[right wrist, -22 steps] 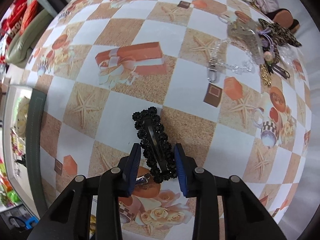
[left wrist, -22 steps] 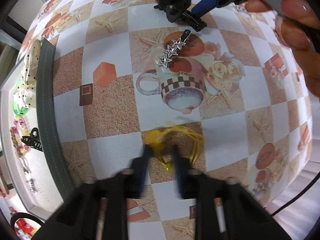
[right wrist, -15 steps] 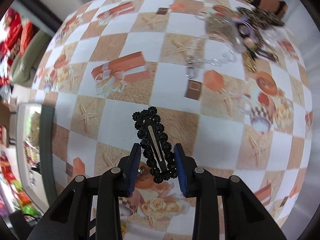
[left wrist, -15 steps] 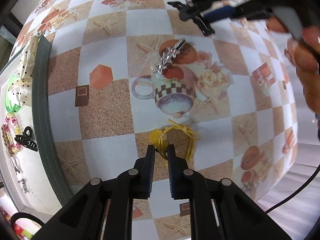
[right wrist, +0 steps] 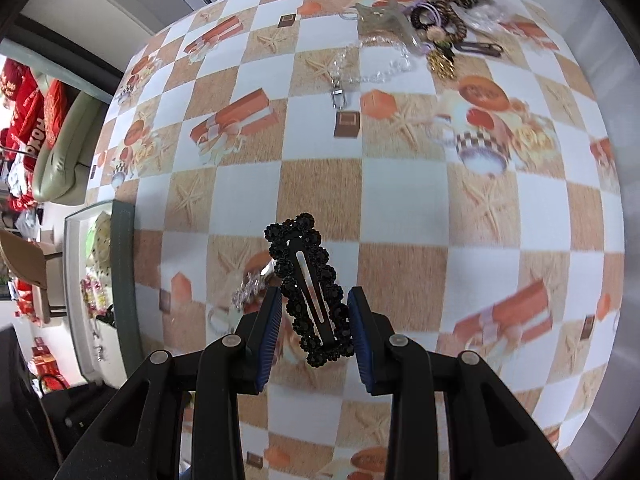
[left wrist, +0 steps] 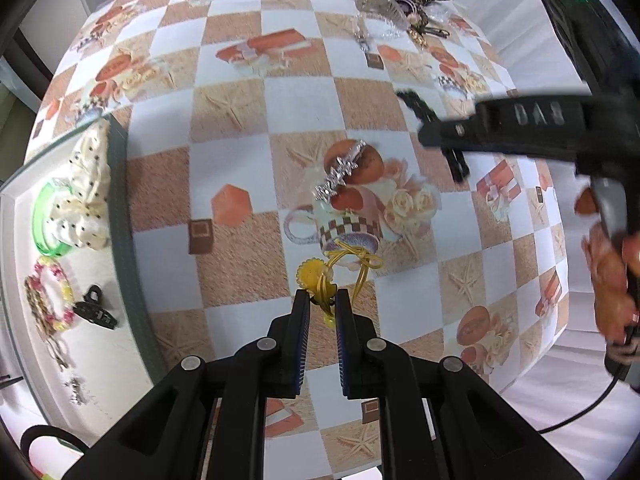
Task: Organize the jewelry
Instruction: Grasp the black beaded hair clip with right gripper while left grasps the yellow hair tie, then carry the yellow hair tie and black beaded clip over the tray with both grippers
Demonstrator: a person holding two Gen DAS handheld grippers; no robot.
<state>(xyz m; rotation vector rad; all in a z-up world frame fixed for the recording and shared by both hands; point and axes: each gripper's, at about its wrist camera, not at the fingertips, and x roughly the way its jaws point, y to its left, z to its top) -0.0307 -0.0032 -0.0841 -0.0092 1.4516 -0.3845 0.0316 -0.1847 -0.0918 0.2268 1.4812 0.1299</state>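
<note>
**Operator:** While I am viewing the left wrist feed, the left gripper (left wrist: pixel 322 306) is sitting nearly closed, and its blue pads are pinching the yellow hair tie (left wrist: pixel 325 280) by the loop near its round yellow disc. The rest of the tie is trailing forward over the checked tablecloth (left wrist: pixel 304 104), toward the printed cup.

**Supervisor:** What is lying beyond it?

**Operator:** I am seeing the silver star clip (left wrist: pixel 340 170) resting on the cloth further ahead, apart from the tie. To the left, the white tray (left wrist: pixel 24 196) is holding a cream dotted scrunchie (left wrist: pixel 86 196), a green ring (left wrist: pixel 42 216), a beaded bracelet (left wrist: pixel 50 296) and a small black claw clip (left wrist: pixel 94 308).

**Supervisor:** Report the right side.

**Operator:** I am reading the right gripper (right wrist: pixel 316 330) as partly closed, with its pads clamping the black beaded snap clip (right wrist: pixel 310 288) by its long edges. The clip is pointing forward between the fingers, its far end projecting past the tips, above the cloth. On the left feed, the same gripper is appearing at the right edge, blurred, with a hand (left wrist: pixel 608 272) on its handle.

**Supervisor:** And the remaining items?

**Operator:** I am seeing a pile of hair accessories (right wrist: pixel 436 20) at the far edge of the table, with a clear bead chain (right wrist: pixel 372 72) just beside it.
</note>
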